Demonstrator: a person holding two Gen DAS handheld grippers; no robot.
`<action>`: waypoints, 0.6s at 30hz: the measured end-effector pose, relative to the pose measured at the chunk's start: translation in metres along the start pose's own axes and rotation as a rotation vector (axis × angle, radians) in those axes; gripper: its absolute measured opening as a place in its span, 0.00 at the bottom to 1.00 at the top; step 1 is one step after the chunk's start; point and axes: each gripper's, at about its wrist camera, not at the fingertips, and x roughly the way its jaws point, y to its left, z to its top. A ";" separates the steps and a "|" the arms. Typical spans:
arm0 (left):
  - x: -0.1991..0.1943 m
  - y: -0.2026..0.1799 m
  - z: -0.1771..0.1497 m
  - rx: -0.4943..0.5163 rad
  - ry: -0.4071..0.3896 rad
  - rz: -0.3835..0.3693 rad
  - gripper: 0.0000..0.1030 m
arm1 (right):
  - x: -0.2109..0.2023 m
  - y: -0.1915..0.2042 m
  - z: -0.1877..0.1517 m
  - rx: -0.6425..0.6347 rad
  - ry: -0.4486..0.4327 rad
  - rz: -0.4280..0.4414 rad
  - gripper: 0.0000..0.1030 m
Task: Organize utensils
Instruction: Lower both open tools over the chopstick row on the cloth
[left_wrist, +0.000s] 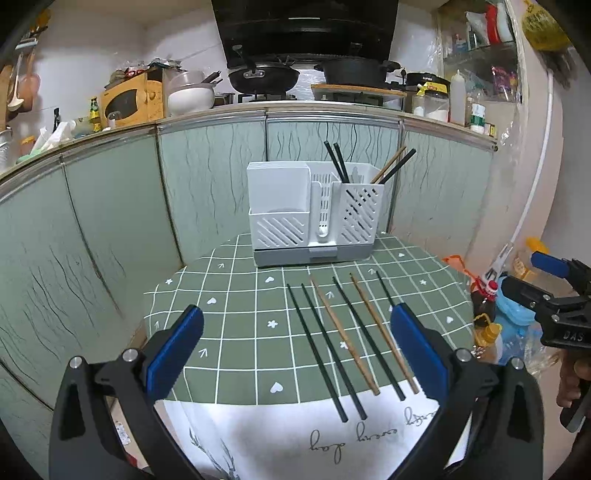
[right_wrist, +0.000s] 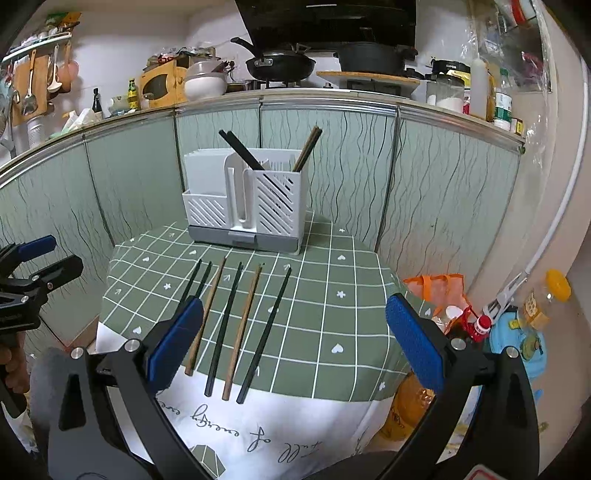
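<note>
Both tongs stand wide apart with nothing between their blue pads. The left tongs (left_wrist: 295, 350) hover low over the near edge of the desk (left_wrist: 240, 332), and the six loose chopsticks, four black (left_wrist: 317, 354) and two brown wooden (left_wrist: 345, 339), lie side by side on the green checked cloth between the pads, towards the right one. The right tongs (right_wrist: 293, 343) frame the same row, which lies towards their left pad. The cloth's white hem carries cursive script, partly readable as "every day" in the left view. "DAS" is moulded on the right tool's black body at the edge of the left view, where fingers (left_wrist: 567, 384) grip its handle. Behind the row stands a white slotted plastic utensil holder (left_wrist: 314, 214) on a grey base, four chopsticks upright in its right compartment.
</note>
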 end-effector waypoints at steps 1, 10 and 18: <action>0.001 0.000 -0.002 0.000 0.001 0.005 0.96 | 0.001 0.000 -0.003 0.000 0.003 0.000 0.92; 0.013 -0.005 -0.029 -0.010 0.000 0.062 0.96 | 0.017 0.000 -0.029 0.023 0.024 -0.005 0.92; 0.034 -0.010 -0.059 -0.024 0.021 0.092 0.96 | 0.046 0.008 -0.057 0.036 0.061 -0.013 0.92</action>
